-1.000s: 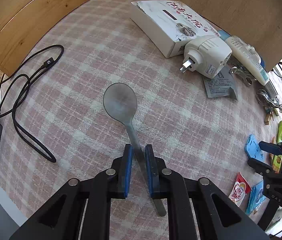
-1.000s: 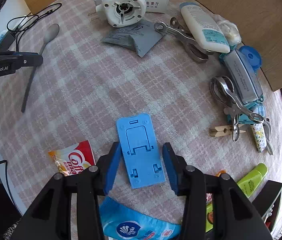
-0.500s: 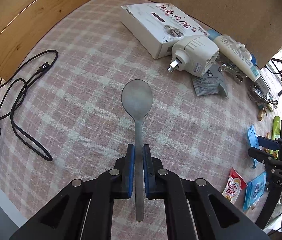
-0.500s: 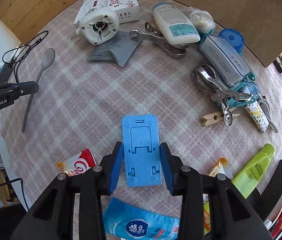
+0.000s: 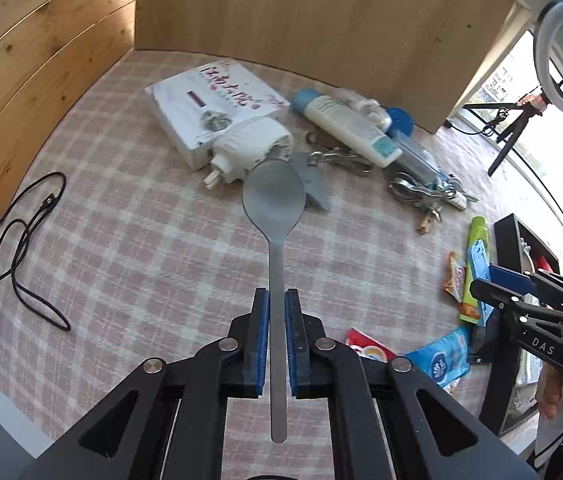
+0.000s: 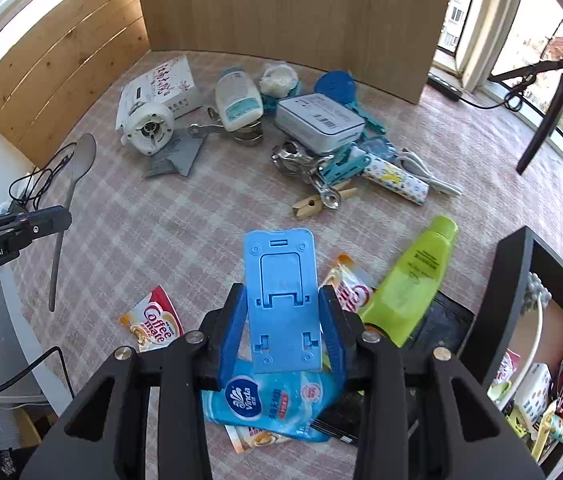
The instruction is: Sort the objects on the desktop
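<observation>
Both tools are up off the checked tablecloth (image 5: 129,216) now. A second ago the grey spoon (image 5: 275,208) lay slanted on the cloth with the left gripper (image 5: 276,316) closing round its handle; now that claw is clamped on the handle and the spoon hangs straight in the air, its bowl over the white plug adapter (image 5: 249,144) at the far side. In the right wrist view the spoon shows at the left edge, clear of the cloth. The right gripper (image 6: 281,320), which straddled the blue phone stand (image 6: 281,296) flat on the cloth, is now pressed on both its edges, and the stand rides above the tissue pack (image 6: 269,400) and green tube (image 6: 413,284) near the black organiser (image 6: 521,300) at the right.
</observation>
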`<action>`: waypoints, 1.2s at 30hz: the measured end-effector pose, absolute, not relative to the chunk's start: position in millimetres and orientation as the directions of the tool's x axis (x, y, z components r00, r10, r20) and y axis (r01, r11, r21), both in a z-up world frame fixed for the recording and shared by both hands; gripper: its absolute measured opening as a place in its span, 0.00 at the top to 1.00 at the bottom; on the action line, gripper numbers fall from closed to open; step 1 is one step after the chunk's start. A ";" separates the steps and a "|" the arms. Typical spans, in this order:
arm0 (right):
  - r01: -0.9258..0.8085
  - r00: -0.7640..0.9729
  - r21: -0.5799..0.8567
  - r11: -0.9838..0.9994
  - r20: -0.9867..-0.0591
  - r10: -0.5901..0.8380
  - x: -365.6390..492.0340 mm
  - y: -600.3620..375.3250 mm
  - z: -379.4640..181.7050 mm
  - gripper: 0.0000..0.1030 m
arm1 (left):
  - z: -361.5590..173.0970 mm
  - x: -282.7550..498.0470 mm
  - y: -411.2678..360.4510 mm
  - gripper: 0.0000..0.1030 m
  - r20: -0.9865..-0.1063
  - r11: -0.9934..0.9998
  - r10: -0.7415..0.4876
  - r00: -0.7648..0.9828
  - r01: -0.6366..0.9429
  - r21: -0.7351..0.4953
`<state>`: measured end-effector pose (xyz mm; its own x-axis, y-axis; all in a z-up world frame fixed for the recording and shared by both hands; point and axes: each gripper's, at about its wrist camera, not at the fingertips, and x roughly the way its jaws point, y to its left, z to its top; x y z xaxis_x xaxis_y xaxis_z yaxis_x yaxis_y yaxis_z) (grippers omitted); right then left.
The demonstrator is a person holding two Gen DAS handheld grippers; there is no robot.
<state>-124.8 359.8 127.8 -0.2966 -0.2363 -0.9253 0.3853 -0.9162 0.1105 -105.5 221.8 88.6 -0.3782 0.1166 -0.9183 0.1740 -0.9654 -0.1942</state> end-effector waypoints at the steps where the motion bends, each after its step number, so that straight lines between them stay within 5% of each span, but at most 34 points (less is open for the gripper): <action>1: 0.358 -0.313 0.110 -0.927 -0.921 -0.230 -119.9 359.6 131.0 0.65 | 92.8 -106.7 233.7 0.93 -0.915 -0.969 0.129 -0.383 0.146 -0.198; 9: 0.123 -0.415 0.102 -0.987 -0.898 -0.144 -71.3 433.8 125.8 0.65 | 124.7 -82.0 193.8 0.93 -0.892 -0.965 0.262 -0.368 -0.106 -0.239; 27: -0.237 -0.420 0.002 -0.971 -0.902 0.100 1.3 618.9 133.7 0.64 | 142.5 -50.4 433.2 0.93 -0.858 -0.813 0.454 -0.240 -0.506 -0.288; 29: -0.246 -0.417 -0.002 -0.969 -0.903 0.107 3.3 623.7 134.8 0.62 | 139.6 -48.1 443.0 0.80 -0.870 -0.817 0.428 -0.244 -0.516 -0.257; 30: -0.252 -0.417 0.000 -0.968 -0.903 0.108 4.5 625.5 135.7 0.60 | 138.2 -46.7 444.9 0.61 -0.874 -0.821 0.416 -0.249 -0.516 -0.244; 31: -0.252 -0.422 0.008 -0.968 -0.901 0.102 5.7 626.6 136.8 0.59 | 138.0 -45.2 444.5 0.54 -0.873 -0.824 0.413 -0.259 -0.514 -0.237; 36: -0.248 -0.437 0.031 -0.968 -0.896 0.083 6.7 618.8 140.5 0.56 | 141.4 -40.1 431.4 0.56 -0.874 -0.838 0.388 -0.292 -0.505 -0.204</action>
